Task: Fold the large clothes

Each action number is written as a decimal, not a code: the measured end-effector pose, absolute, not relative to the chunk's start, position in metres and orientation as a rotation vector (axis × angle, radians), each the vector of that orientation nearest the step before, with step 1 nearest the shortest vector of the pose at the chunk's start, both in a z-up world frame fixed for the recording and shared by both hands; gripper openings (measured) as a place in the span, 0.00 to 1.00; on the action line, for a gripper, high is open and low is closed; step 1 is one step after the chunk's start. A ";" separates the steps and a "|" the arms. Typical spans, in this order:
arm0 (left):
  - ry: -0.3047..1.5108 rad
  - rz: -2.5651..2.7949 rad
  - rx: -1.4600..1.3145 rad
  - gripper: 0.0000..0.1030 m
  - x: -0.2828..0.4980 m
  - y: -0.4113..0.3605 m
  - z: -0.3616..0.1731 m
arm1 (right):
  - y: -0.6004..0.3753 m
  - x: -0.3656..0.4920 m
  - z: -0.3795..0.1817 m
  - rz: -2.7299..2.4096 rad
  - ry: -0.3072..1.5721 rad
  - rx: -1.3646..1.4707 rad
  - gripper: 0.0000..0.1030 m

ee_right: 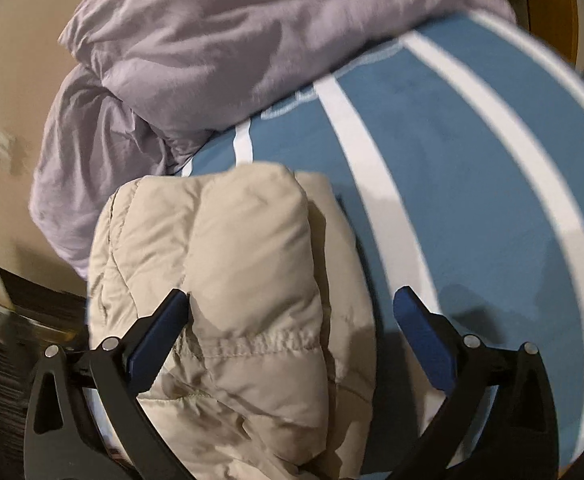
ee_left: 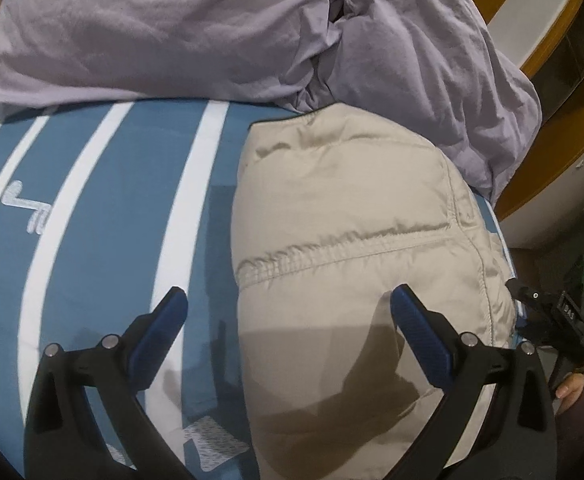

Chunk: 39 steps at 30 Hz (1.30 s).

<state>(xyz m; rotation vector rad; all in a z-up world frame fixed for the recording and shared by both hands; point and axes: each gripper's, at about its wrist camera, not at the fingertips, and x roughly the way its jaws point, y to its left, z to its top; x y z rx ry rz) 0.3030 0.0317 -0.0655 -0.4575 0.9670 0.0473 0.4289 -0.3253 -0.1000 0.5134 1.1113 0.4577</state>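
- left gripper [ee_left: 287, 304]: jaws spread wide, nothing clamped; beige puffer jacket [ee_left: 356, 220] lies under and ahead of the right-hand jaw, the other jaw over the blue white-striped bed sheet [ee_left: 103, 208]
- right gripper [ee_right: 292, 304]: jaws fully apart, pads not pressing anything; folded jacket bulk sits between them, against the left-hand finger [ee_right: 163, 332]
- jacket rests on the sheet near the bed edge
- lilac duvet [ee_left: 171, 32] bunched beyond the jacket, ahead of both jaw pairs
- a person's hand [ee_left: 570, 390] visible at the far right edge of left wrist view
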 end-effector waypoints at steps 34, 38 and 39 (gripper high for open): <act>0.954 -0.206 -0.928 0.80 0.348 0.094 -0.096 | -0.269 0.469 -0.147 0.884 1.273 0.890 0.79; 0.927 -0.162 -0.920 0.79 0.356 0.119 -0.087 | -0.242 0.484 -0.140 0.931 1.259 0.892 0.74; 0.921 -0.152 -0.917 0.79 0.358 0.125 -0.084 | -0.235 0.488 -0.138 0.938 1.256 0.891 0.73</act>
